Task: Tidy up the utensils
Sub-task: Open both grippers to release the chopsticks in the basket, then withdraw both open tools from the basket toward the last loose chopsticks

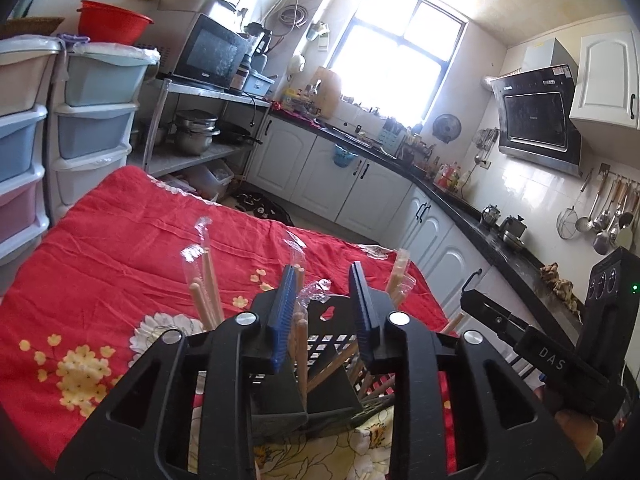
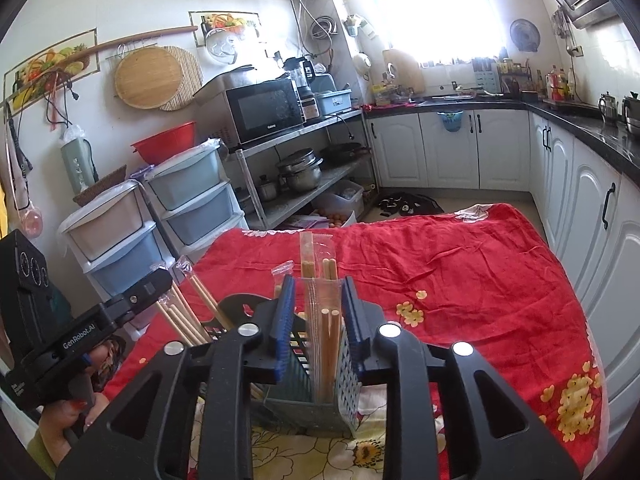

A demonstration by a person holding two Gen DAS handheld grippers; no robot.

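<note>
A black perforated utensil holder (image 1: pixel 328 344) stands on the red flowered cloth (image 1: pixel 120 248). Wooden chopsticks in clear wrappers (image 1: pixel 206 284) stick up from its compartments. My left gripper (image 1: pixel 322 284) hangs over the holder, open, with a wrapped pair (image 1: pixel 301 320) beside its left pad and a gap on the other side. In the right wrist view the holder (image 2: pixel 346 394) sits just under my right gripper (image 2: pixel 318 300), which is open. Wrapped chopsticks (image 2: pixel 326 328) stand in the holder between its blue pads, loose. Each gripper's body shows in the other's view.
Plastic drawer towers (image 2: pixel 120 240) and a metal shelf with a microwave (image 2: pixel 266 110) and pots stand beyond the table's far left. White cabinets under a dark counter (image 2: pixel 580 126) run along the right. Bags lie on the floor (image 2: pixel 408 204).
</note>
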